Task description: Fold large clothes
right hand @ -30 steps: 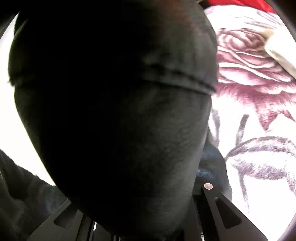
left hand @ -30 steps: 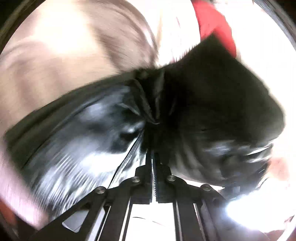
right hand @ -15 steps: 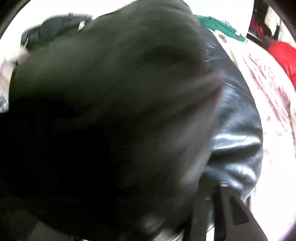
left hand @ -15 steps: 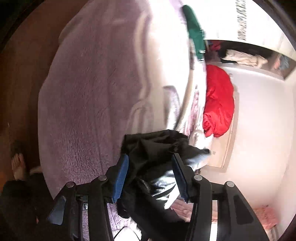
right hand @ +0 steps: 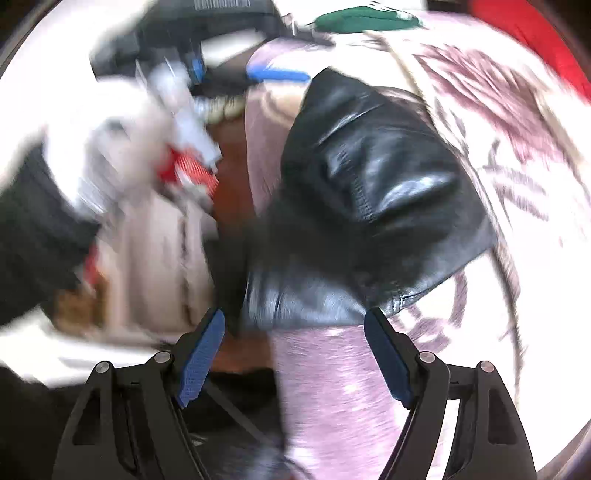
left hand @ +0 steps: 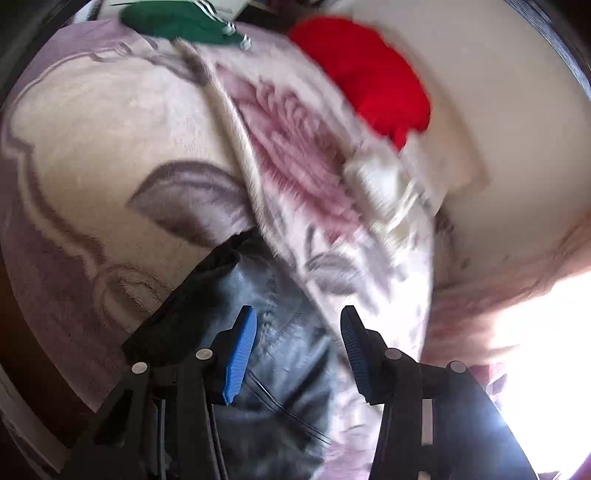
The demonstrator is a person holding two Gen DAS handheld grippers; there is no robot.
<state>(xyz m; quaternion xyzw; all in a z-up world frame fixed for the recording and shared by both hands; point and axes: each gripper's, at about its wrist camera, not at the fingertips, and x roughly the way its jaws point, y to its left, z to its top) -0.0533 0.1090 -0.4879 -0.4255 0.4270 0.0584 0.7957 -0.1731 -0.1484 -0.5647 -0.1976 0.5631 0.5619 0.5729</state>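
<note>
Spread over the bed is a plush blanket (left hand: 92,155), cream and mauve with a large dark-red rose pattern, and both cameras look down onto it through heavy motion blur. At the far left of the right wrist view a jumble of pale and red things on the floor is too smeared to name. Near the top edge of the blanket lies a green garment (left hand: 173,22), and to its right a red garment (left hand: 369,74) sits against the pale wall side.

From the left wrist view, the left gripper (left hand: 295,347) hangs above the black leather jacket (left hand: 273,332), a bunched heap lying on the blanket. Its jaws have just closed in a little after springing apart, and they stand partly open; the blue pads (left hand: 240,354) press on nothing, though the jacket shows through the gap beneath them.

From the right wrist view, the right gripper (right hand: 293,354) has just been opening and its jaws now stand wide. The jacket (right hand: 369,184) lies folded over itself beyond the fingertips, its glossy hem just past them, apart from the pads (right hand: 201,354). Only the mauve blanket (right hand: 332,387) shows between them
</note>
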